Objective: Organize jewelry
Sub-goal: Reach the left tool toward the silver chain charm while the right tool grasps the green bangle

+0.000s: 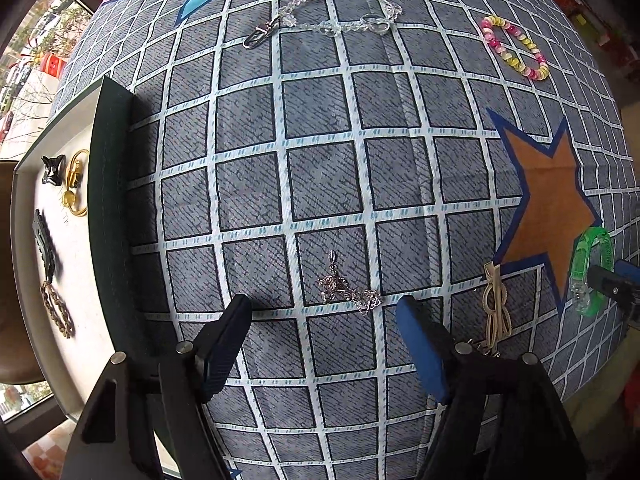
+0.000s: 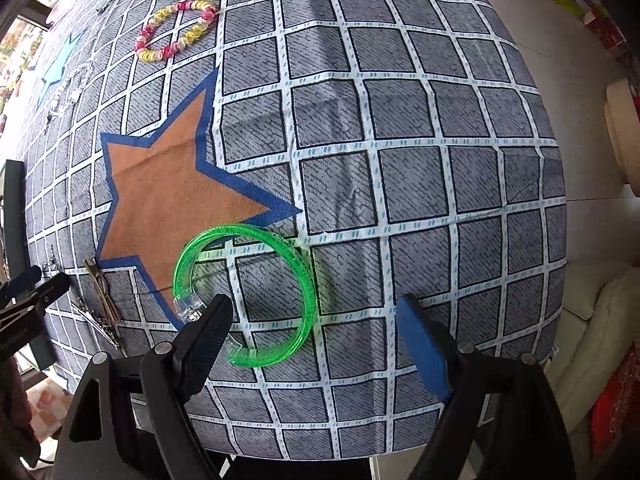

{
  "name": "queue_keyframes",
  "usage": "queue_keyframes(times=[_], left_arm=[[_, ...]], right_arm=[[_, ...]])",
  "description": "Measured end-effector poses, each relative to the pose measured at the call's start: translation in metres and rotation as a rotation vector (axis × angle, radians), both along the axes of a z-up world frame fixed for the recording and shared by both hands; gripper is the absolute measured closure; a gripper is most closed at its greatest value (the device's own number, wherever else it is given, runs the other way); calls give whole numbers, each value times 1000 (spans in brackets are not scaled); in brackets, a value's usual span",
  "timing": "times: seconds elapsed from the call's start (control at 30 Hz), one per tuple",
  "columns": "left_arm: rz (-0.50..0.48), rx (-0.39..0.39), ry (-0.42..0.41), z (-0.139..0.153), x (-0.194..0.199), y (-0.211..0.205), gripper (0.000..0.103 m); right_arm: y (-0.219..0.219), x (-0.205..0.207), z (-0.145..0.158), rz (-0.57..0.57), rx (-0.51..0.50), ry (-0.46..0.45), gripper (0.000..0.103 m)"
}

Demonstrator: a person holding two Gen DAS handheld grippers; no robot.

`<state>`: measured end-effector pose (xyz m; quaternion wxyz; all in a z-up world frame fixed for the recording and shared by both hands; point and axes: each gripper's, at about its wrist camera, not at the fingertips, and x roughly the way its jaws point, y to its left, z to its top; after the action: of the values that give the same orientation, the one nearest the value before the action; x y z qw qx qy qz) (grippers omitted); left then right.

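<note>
On the left, collected pieces are being kept in the white tray (image 1: 80, 280). The tangled silver chain (image 1: 347, 290) is being framed by the left gripper (image 1: 324, 312), jaws apart. Rightward, the green bangle (image 2: 256, 292) is being straddled by the right gripper (image 2: 316, 316), likewise spread. A closing pinch is judged necessary next.

Grid-patterned star tablecloth (image 1: 320, 184) with silver chain (image 1: 348, 290), green bangle (image 2: 248, 292), beaded bracelet (image 1: 516, 48), tray (image 1: 108, 200).
</note>
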<state>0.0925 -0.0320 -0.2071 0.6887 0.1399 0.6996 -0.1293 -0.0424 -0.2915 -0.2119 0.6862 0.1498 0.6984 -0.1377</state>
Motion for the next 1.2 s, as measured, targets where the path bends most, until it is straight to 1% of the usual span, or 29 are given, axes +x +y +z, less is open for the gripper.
queue_keyframes(times=[0.03, 0.07, 0.1, 0.17, 0.23, 0.27, 0.3, 0.33, 0.37, 0.4, 0.43, 0.5, 0.57, 0.67, 0.8, 0.97, 1.2], left_arm=[[-4, -1, -2, -1, 2, -5, 21], [-6, -7, -1, -4, 5, -8, 23], [-4, -18, 2, -5, 6, -12, 28], [-10, -30, 4, -5, 5, -15, 33], [-19, -37, 2, -2, 1, -16, 40], [-24, -40, -1, -2, 0, -16, 47], [-30, -44, -4, -1, -1, -16, 57], [-35, -48, -7, 2, -3, -15, 63], [-37, -54, -3, 5, -3, -15, 65], [-34, -66, 3, 5, -3, -15, 65], [-30, -79, 8, 7, -3, -14, 65], [-22, -100, 9, 11, -4, -11, 65], [-20, -117, 5, 15, -5, -9, 65], [-23, -131, -4, 19, -5, -7, 65], [-18, -142, -19, 32, -4, -6, 65], [-5, -161, -49, 50, 2, -1, 65], [32, -191, -94, 65, 14, 14, 65]], right_arm=[[0, 5, -4, 7, -11, -4, 17], [1, 8, -5, 16, -11, -9, 18], [2, 11, -6, 27, -15, -12, 19], [10, 18, -8, 57, -42, -14, 28], [18, 23, -9, 86, -66, -12, 33], [22, 25, -9, 94, -66, -18, 36], [24, 27, -9, 101, -67, -21, 39], [27, 29, -10, 108, -68, -23, 44], [31, 31, -11, 113, -68, -26, 50], [34, 34, -12, 120, -69, -27, 52], [38, 36, -12, 125, -69, -28, 57], [44, 39, -11, 129, -68, -34, 70], [46, 39, -6, 130, -66, -36, 93], [45, 40, 0, 107, -44, -45, 96], [38, 40, 11, 85, -13, -66, 96], [33, 47, 24, 84, 14, -87, 96], [37, 63, 55, 94, 35, -115, 96]])
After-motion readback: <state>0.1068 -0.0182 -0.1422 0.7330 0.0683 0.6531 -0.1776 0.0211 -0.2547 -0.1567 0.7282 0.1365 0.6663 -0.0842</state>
